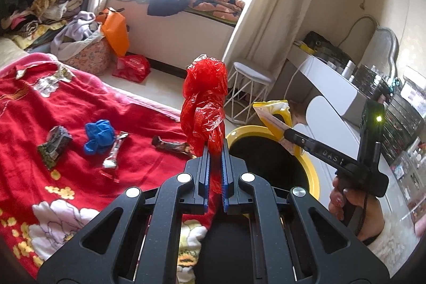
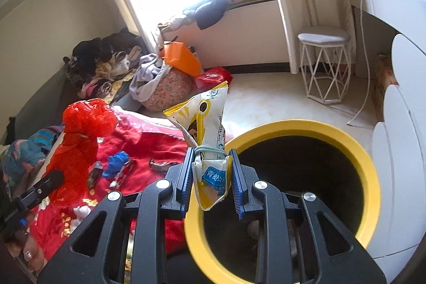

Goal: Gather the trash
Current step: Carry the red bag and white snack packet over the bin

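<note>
The carry-to-bin step is judged to be in hand, with two pieces of trash being held at once near the yellow-rimmed bin [image 2: 371, 177], which is taken as the landmark. The left tongs [image 1: 215, 151] are being kept almost fully closed on the tail of a crumpled red plastic bag [image 1: 205, 103], which is standing up from the pads just beside the bin's rim on the bed side, not yet over the opening. The right tongs [image 2: 211, 172] are being held partly open around a folded yellow-and-white snack pouch [image 2: 205, 124] tied with an elastic band; the pouch is being pinched between the blue pads at the near rim of the bin, its lower end hanging over the dark opening. On the red bedspread [image 1: 80, 103] beside the bin, more trash is lying uncollected: a blue glove [image 1: 99, 136], a dark wrapper [image 1: 54, 147], a silver wrapper [image 1: 114, 153] and a brown bar wrapper [image 1: 170, 145]. The next move is judged to call for both loads being brought squarely over the opening and the pads being opened; the light bag may cling to the pads.
</note>
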Action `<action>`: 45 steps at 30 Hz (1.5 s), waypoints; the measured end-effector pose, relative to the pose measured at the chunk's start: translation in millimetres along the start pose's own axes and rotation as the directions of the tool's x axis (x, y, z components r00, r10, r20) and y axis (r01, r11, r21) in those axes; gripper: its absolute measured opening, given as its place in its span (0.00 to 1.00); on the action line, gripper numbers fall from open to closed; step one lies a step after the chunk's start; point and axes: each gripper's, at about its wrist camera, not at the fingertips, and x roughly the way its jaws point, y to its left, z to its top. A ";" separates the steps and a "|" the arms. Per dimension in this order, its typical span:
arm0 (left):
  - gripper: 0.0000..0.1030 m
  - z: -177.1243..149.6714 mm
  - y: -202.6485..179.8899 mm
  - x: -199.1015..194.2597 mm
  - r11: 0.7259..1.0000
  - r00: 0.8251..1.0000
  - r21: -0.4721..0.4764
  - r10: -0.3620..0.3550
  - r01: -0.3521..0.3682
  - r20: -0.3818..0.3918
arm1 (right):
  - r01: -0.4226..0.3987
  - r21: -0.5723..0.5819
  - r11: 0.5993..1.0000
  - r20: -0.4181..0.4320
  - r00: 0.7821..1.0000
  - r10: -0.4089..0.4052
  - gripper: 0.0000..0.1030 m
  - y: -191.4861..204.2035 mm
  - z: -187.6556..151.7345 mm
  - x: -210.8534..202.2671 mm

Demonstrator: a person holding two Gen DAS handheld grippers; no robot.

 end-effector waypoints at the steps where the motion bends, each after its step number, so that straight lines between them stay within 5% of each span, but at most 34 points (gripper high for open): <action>1: 0.04 -0.5 -2.8 1.3 1.000 1.000 0.005 -0.004 0.004 -0.003 | 0.003 0.004 1.000 0.002 1.000 -0.003 0.24 -1.4 -0.2 -0.3; 29: 0.04 -20.8 -57.4 33.7 0.989 0.993 0.120 -0.077 0.087 -0.087 | 0.170 0.087 0.982 0.028 0.985 -0.173 0.24 -62.3 2.9 -12.4; 45: 0.04 -41.5 -80.0 73.1 0.982 0.980 0.151 -0.088 0.115 -0.178 | 0.219 0.122 0.968 -0.037 0.976 -0.216 0.24 -84.7 -6.6 2.6</action>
